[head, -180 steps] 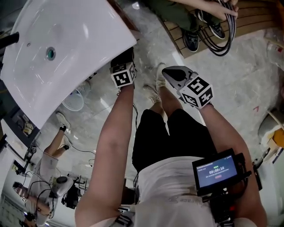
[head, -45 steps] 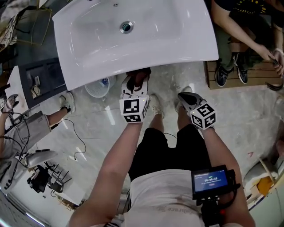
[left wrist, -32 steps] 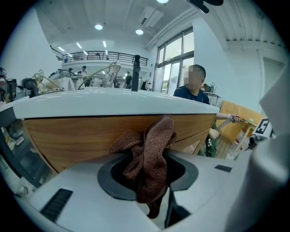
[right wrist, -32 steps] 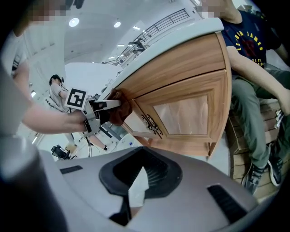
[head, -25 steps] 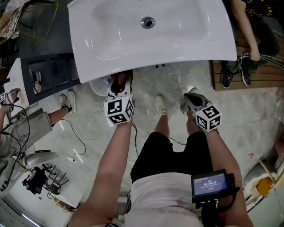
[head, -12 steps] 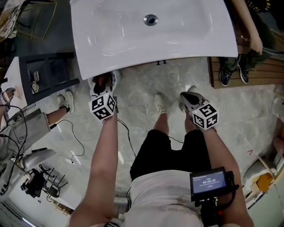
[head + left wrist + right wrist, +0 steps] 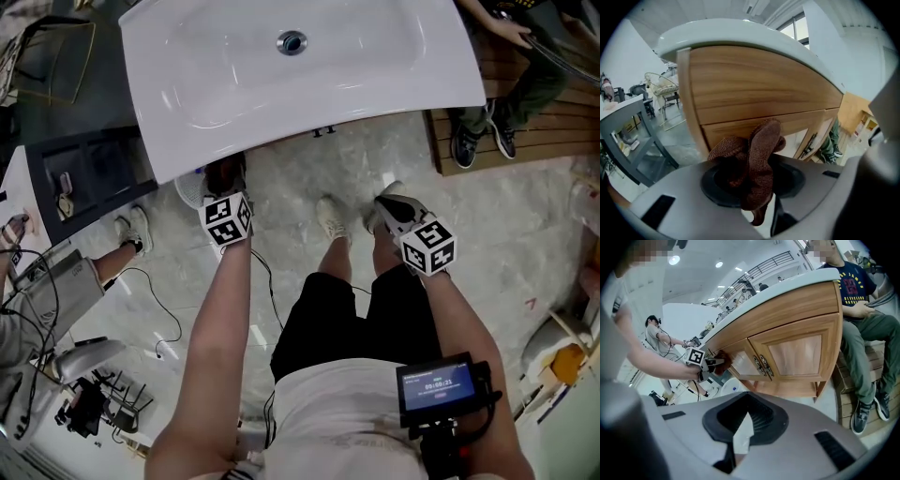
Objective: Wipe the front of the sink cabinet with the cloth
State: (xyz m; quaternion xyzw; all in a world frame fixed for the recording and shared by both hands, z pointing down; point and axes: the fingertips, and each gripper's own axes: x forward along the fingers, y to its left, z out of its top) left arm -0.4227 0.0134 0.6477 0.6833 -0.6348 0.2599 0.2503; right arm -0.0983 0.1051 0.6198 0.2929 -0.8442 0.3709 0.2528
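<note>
left hand-held gripper [image 7: 225, 187] with cloth [image 7: 751, 159], shifted leftward

Coarse-knit brown cloth [image 7: 759, 159], smooth grained wood cabinet [image 7: 754, 89], glossy white sink [image 7: 375, 56]

You are stretching your left arm [image 7: 217, 323] forward, almost straight, with the left gripper [image 7: 225, 180] at its far end. Its jaws are gripping a bunched brown cloth [image 7: 757, 159], and its marker cube [image 7: 228, 217] is facing up at you. You are holding your right arm [image 7: 459, 314] bent and closer to your body. The right gripper [image 7: 390, 202] is pointing forward and down beside your right leg [image 7: 398, 300], with its jaws drawn together, well apart from the left gripper.
</note>
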